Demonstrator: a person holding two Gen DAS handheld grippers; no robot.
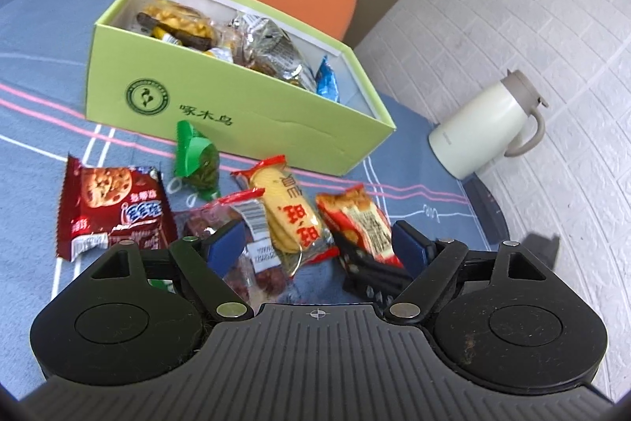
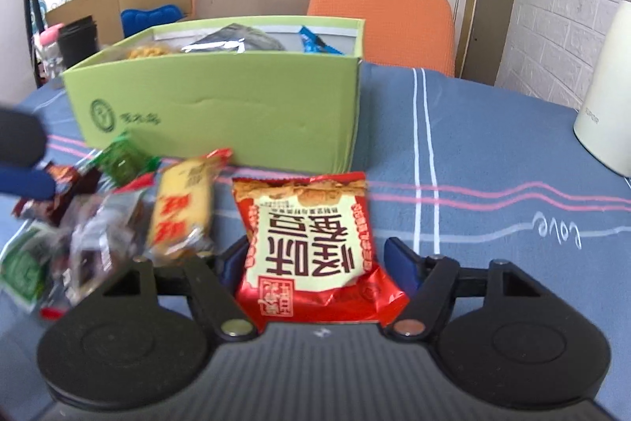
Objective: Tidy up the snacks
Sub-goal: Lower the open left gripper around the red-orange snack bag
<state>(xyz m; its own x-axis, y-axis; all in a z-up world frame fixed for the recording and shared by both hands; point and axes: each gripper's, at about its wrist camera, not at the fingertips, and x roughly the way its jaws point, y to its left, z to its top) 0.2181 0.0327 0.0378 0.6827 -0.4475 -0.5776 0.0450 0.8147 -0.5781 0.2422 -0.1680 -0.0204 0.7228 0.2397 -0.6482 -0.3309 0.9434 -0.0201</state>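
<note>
Between the right tongs: the right tongs (image 2: pixel 315 265) stand spread, blue pads either side of the red broad-bean packet (image 2: pixel 311 243) that lies flat on the bench; whether the pads touch it I cannot tell, but it is not yet pinched or lifted.
Left tongs: the left tongs (image 1: pixel 317 249) hang spread wide and hold nothing, low over the loose pile, the biscuit packet (image 1: pixel 290 217) and the clear date packet (image 1: pixel 240 243) under their span.
Loose snacks: also out on the bench are the red cookie packet (image 1: pixel 112 208) and the small green packet (image 1: pixel 197 160), all just in front of the box; a green-and-white pack shows at the pile's edge in the right view, blurred.
Green box (image 1: pixel 236 109): open, already holding a peanut bar, foil packs and a blue wrapper.
Bench (image 2: pixel 493 152): blue striped cloth, with the cream jug (image 1: pixel 485 129) well apart at the side.
Progress: by my reckoning roughly half done; about six packets left to box, the bean packet likely next.
</note>
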